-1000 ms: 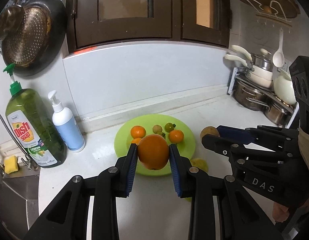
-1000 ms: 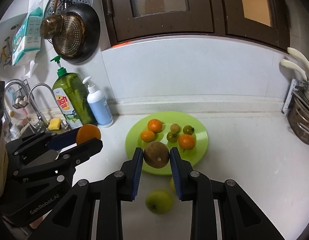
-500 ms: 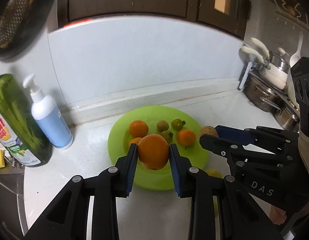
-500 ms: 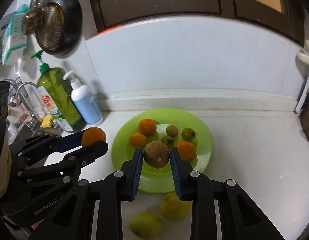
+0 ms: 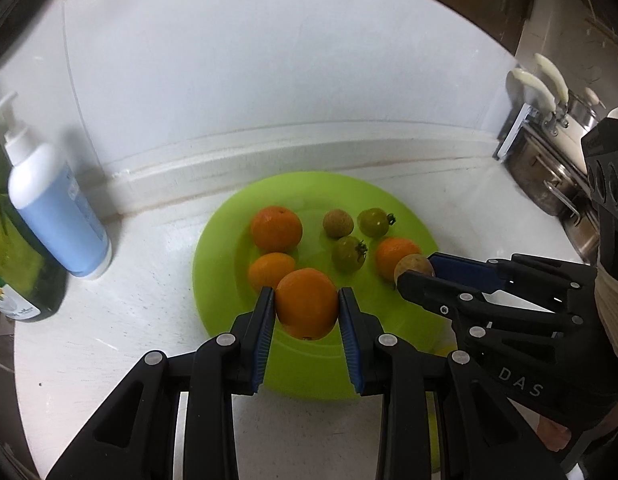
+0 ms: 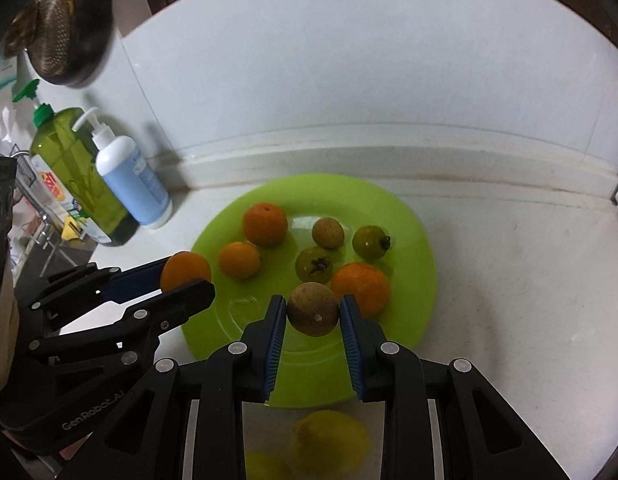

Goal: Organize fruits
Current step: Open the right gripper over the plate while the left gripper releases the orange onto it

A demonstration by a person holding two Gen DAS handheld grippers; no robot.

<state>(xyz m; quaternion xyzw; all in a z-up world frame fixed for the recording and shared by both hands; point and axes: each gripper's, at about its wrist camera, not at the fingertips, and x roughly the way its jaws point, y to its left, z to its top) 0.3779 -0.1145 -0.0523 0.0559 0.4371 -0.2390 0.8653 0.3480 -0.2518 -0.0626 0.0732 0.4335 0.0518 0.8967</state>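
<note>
My left gripper (image 5: pixel 307 312) is shut on an orange (image 5: pixel 307 309) and holds it over the near left part of the green plate (image 5: pixel 309 376). My right gripper (image 6: pixel 314 316) is shut on a brown round fruit (image 6: pixel 314 309) over the plate's (image 6: pixel 413 240) near middle. The plate holds three oranges (image 6: pixel 265 224), two green tomatoes (image 6: pixel 316 265) and a small brown fruit (image 6: pixel 328 233). In the right wrist view the left gripper (image 6: pixel 181 280) with its orange (image 6: pixel 185 270) is at the plate's left rim. In the left wrist view the right gripper (image 5: pixel 419 276) is at the right.
A blue pump bottle (image 6: pixel 133 176) and a green dish soap bottle (image 6: pixel 73 168) stand left of the plate by the wall. Two yellow-green fruits (image 6: pixel 329 444) lie on the counter in front of the plate. Steel pots (image 5: pixel 549 184) stand at the far right.
Both grippers have moved forward and down toward the plate, each still holding its fruit. The plate now looms larger in both views.
</note>
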